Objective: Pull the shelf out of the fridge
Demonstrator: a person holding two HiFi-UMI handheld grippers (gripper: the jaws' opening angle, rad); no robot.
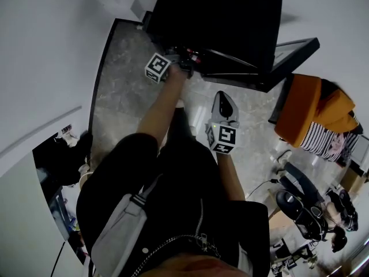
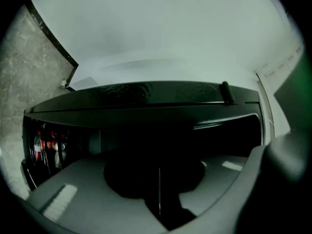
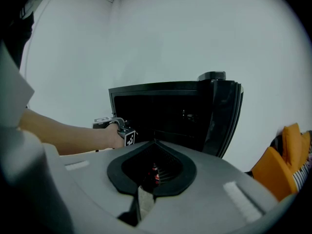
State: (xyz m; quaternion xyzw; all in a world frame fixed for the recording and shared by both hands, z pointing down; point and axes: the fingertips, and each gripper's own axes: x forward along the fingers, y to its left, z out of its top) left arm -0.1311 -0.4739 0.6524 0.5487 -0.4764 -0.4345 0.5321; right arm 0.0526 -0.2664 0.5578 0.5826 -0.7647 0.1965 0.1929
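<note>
A black mini fridge [image 1: 219, 16] stands on the marble floor against the white wall, with its door [image 1: 291, 53] swung open to the right. My left gripper [image 1: 187, 59] reaches level to the left front edge of the open compartment [image 3: 161, 113]. In the left gripper view its jaws [image 2: 159, 179] lie against the black interior, so their gap and anything between them are hidden. Red-labelled bottles [image 2: 44, 147] stand inside. The shelf is lost in the dark. My right gripper [image 1: 222, 97] hangs back from the fridge, shut and empty [image 3: 153, 145].
An orange cushion [image 1: 311, 108] and striped cloth [image 1: 326, 140] lie right of the door. Dark shoes [image 1: 305, 209] sit farther right. Marble floor [image 1: 121, 97] stretches left of the fridge. Dark clutter [image 1: 60, 154] sits at the left.
</note>
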